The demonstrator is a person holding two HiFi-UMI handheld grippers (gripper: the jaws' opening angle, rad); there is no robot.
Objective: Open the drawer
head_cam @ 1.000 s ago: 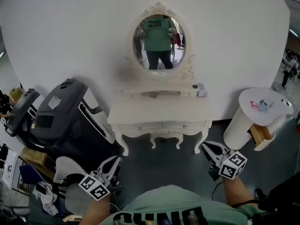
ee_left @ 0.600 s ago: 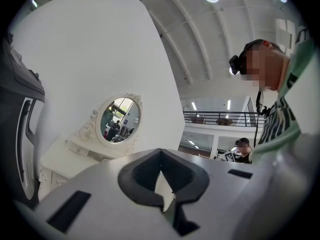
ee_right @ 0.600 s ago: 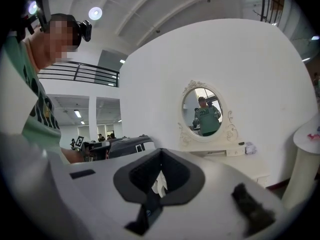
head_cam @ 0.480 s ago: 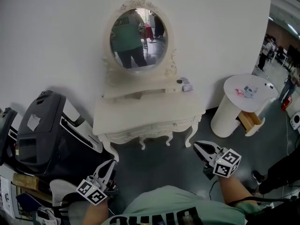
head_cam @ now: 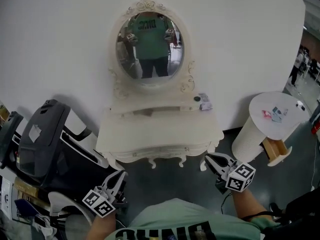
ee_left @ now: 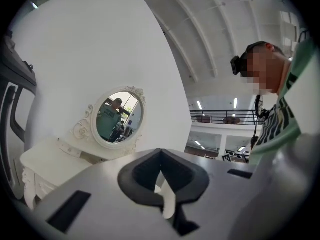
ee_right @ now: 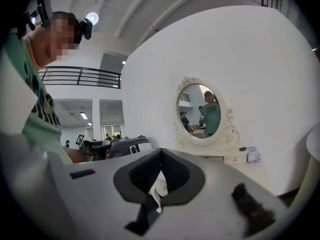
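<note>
Only faintly does the drawer [head_cam: 165,151] show under the white bench [head_cam: 150,129] edge, too small to read, while left claw [head_cam: 120,174] and right claw [head_cam: 208,158] sit closed, empty, well short of it.

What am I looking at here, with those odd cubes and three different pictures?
There is no robot here. A person holds a pair of tongs in each hand. The top-down picture comes from a camera on the person's head. It shows the left tongs and the right tongs, each carrying a marker cube. The other two pictures come from cameras riding on the tongs. Both tongs are shut and hold nothing. Ahead stands a white dressing table with an oval mirror. Its drawer looks closed. A small box sits on the upper shelf.
</note>
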